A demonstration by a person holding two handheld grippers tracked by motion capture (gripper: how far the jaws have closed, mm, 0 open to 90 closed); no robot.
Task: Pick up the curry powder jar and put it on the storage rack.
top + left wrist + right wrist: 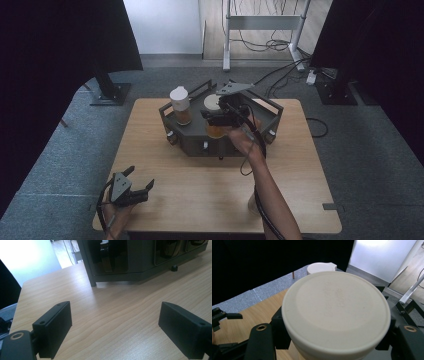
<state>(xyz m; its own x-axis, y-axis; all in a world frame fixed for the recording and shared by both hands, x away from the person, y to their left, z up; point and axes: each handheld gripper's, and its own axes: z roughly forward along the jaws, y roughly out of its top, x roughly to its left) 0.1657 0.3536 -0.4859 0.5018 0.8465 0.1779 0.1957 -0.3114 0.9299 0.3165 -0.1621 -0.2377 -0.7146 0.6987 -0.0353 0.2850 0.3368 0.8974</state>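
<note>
Cream round plastic lid [336,312] of an amber-filled jar sits right between the right gripper [336,340] jaws in the right gripper view; jaws clamp the jar just under the lid rim, one pad each side, closed as far as the jar allows. In the high view the same gripper [223,118] holds that jar [216,131] above the front part of the dark grey angular metal rack [192,141], w/ the person's right hand [241,139] behind it and forearm running back toward the near table edge.

2nd jar, cream-lidded w/ amber contents [181,106], stands upright in the rack, to the left of the held one & beyond it; its lid [321,267] shows past the held lid in the right gripper view.

Left gripper [135,190] rests low at the near left corner of the light wooden table [300,165], well apart from the rack. Its jaws stand wide apart w/ nothing between them, bare tabletop [117,315] ahead, rack base [140,272] further on.
</note>
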